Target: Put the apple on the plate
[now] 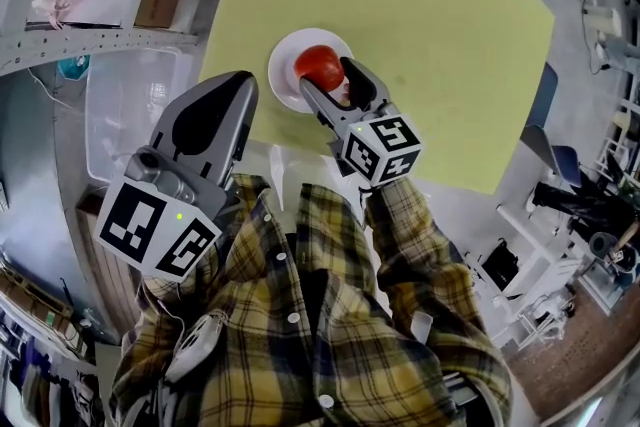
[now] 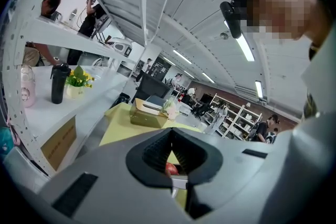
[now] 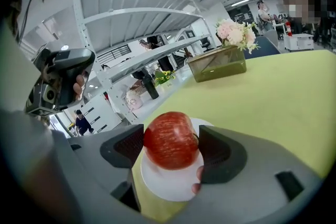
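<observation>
Item one: I am logging the right gripper (image 3: 171, 145) as pinching the apple (image 3: 170, 140), one ribbed pad pressing each side, which I am reading as a carrying hold meant to lower the fruit without letting it roll. Item two: the apple is sitting over the middle of the white plate (image 3: 169, 186), on the yellow-green table (image 1: 450, 65), so I am judging the placing as nearly done, with release pending. Item three: the left gripper (image 1: 240, 91) is hanging back near the table's edge, its jaws pressed together on nothing, apparently parked out of the way because one claw is enough here. Items unresolved: I am not seeing the apple's underside, so I cannot tell whether it is touching the plate or hovering just above it. The jaws are covering the plate's near rim. The left gripper view is showing only a red sliver of apple through the hollow between its pads.
</observation>
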`<state>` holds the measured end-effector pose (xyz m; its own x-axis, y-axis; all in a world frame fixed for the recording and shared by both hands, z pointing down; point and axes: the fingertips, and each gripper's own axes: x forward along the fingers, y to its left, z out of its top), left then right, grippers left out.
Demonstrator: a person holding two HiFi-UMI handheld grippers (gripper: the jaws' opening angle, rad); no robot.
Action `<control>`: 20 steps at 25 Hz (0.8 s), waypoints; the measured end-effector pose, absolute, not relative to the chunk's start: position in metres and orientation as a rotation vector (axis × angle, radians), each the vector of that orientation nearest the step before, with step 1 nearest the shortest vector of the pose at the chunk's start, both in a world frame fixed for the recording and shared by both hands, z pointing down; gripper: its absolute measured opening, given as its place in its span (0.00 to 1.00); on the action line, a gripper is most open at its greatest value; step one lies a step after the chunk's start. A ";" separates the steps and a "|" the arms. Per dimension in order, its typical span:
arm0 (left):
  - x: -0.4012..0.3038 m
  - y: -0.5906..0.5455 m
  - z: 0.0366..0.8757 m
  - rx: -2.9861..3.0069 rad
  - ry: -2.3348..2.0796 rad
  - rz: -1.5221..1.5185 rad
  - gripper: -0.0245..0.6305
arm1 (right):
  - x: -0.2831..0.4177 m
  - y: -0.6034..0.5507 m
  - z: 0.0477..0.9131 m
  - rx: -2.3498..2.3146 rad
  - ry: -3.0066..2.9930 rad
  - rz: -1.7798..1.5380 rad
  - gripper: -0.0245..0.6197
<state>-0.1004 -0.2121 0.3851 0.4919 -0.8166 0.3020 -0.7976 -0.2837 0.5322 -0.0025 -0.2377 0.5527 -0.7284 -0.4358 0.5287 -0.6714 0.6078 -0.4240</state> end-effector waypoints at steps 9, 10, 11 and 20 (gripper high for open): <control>-0.101 -0.208 0.386 2.100 -1.313 -0.046 0.05 | -0.005 -0.229 0.560 0.823 -2.457 0.831 0.54; -0.101 -0.207 0.385 2.100 -1.313 -0.047 0.05 | -0.004 -0.228 0.560 0.825 -2.454 0.828 0.54; -0.100 -0.207 0.384 2.102 -1.313 -0.048 0.05 | -0.003 -0.227 0.559 0.827 -2.452 0.821 0.54; -0.099 -0.204 0.384 2.109 -1.300 -0.057 0.05 | -0.003 -0.226 0.561 0.843 -2.434 0.834 0.54</control>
